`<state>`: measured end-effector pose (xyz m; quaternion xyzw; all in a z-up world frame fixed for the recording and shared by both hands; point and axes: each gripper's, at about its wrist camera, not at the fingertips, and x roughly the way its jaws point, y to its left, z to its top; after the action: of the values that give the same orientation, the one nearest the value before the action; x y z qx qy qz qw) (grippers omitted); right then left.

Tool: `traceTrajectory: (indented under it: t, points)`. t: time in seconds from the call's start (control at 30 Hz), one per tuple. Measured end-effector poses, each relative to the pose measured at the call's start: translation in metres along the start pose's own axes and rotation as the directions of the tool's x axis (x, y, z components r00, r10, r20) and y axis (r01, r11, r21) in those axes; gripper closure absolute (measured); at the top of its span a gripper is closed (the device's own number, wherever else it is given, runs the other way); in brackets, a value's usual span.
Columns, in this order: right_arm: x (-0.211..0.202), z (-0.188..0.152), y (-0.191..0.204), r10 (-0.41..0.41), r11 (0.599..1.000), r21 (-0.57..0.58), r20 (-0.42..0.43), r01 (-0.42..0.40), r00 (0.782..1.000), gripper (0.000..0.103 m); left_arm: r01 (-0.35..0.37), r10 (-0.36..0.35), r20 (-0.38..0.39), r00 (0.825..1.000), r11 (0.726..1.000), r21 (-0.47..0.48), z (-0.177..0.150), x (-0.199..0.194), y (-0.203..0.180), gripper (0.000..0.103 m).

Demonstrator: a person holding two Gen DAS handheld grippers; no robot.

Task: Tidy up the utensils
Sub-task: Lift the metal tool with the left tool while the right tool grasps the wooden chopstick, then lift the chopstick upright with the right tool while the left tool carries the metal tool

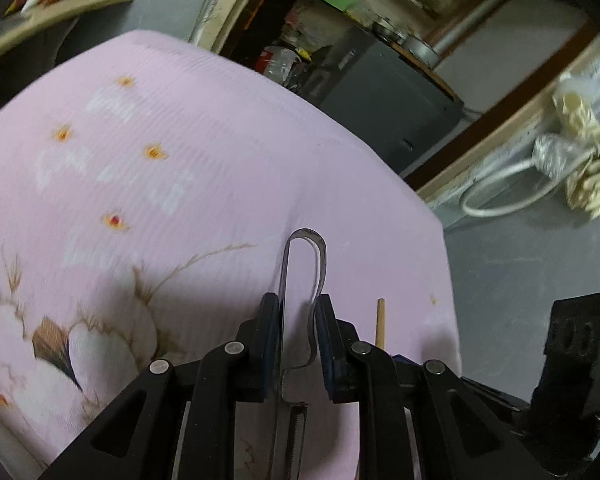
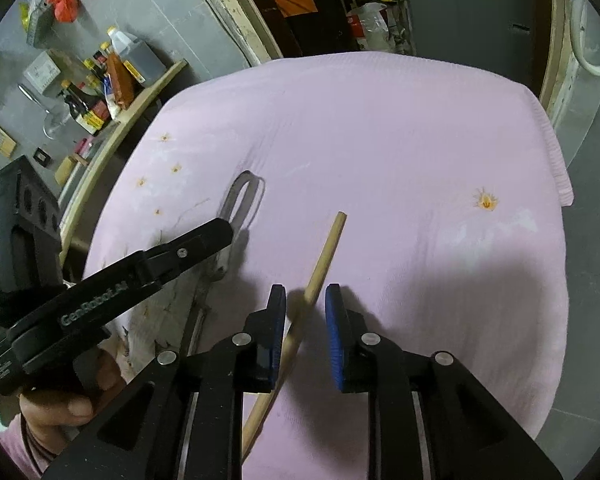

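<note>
Pink cloth, chopstick beside tongs, seemingly.

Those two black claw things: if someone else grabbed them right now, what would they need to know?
Left gripper: fingers on either side of the metal tongs' looped end; whether they are squeezing it cannot be told.
Right gripper: open, with the wooden chopstick passing between its fingers, not gripped.
Both utensils sit over the pink cloth; tongs left of the chopstick.
Done: nothing visibly sorted yet.
Left: probably close on each piece and move it to its place; no holder is in view.
</note>
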<state>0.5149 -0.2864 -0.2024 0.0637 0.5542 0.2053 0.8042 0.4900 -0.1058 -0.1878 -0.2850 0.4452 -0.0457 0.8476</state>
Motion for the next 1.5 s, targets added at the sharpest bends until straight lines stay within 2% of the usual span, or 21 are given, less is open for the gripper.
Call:
traceTrajectory:
  t: [0.07,0.17,0.33,0.47,0.6,0.73,0.87,1.03,1.13,1.17,1.27,1.4,1.5]
  points:
    - [0.003,0.002,0.012,-0.067,0.997,-0.050,-0.020,0.066,0.998,0.091,0.000,0.000,-0.001,1.000,1.000,0.007,-0.002,0.000,0.000,0.085]
    - [0.004,0.003,0.021,-0.113,0.991,-0.070,-0.035,0.110,0.993,0.091,-0.001,0.001,-0.003,1.000,1.000,0.025,-0.004,-0.001,-0.001,0.085]
    - [-0.004,-0.001,0.021,-0.105,0.993,-0.054,-0.045,0.102,0.993,0.095,0.012,-0.011,-0.027,1.000,1.000,0.027,0.001,0.002,-0.001,0.085]
    - [-0.013,-0.020,0.013,-0.081,0.996,-0.033,-0.073,0.079,0.994,0.096,-0.014,0.017,-0.050,0.999,0.998,0.066,-0.004,-0.004,-0.003,0.085]
    - [-0.022,-0.045,0.003,-0.071,0.997,-0.002,-0.106,0.071,0.992,0.095,-0.035,0.051,-0.107,0.993,0.990,0.139,-0.015,-0.011,-0.014,0.085]
    - [-0.021,-0.053,-0.001,-0.059,0.998,0.025,-0.139,0.063,0.989,0.093,-0.088,0.136,-0.161,0.977,0.958,0.274,-0.026,-0.017,-0.028,0.085]
    - [-0.015,-0.054,0.012,-0.116,0.993,0.003,-0.150,0.118,0.982,0.092,-0.092,0.165,-0.211,0.963,0.943,0.321,-0.023,-0.014,-0.032,0.085]
    - [-0.017,-0.060,0.018,-0.168,0.983,0.059,-0.102,0.174,0.981,0.091,-0.074,0.167,-0.262,0.951,0.941,0.330,-0.013,-0.007,-0.035,0.085]
    - [-0.019,-0.065,0.019,-0.176,0.981,0.071,-0.062,0.180,0.982,0.093,-0.093,0.196,-0.267,0.944,0.930,0.355,-0.013,-0.003,-0.042,0.085]
    - [-0.021,-0.067,0.017,-0.156,0.983,0.085,-0.056,0.160,0.986,0.094,-0.107,0.214,-0.262,0.941,0.923,0.369,-0.017,-0.002,-0.046,0.085]
    - [-0.031,-0.074,-0.001,-0.009,0.976,0.219,-0.028,0.015,1.000,0.096,-0.152,0.266,-0.237,0.934,0.899,0.410,-0.022,0.000,-0.057,0.086]
    - [-0.062,-0.081,0.006,0.012,0.972,0.235,0.085,-0.032,0.996,0.096,-0.115,0.221,-0.269,0.937,0.926,0.360,-0.023,-0.008,-0.052,0.086]
    - [-0.089,-0.091,0.021,0.002,0.977,0.211,0.177,-0.040,0.984,0.097,-0.078,0.161,-0.250,0.955,0.947,0.312,-0.029,-0.030,-0.046,0.086]
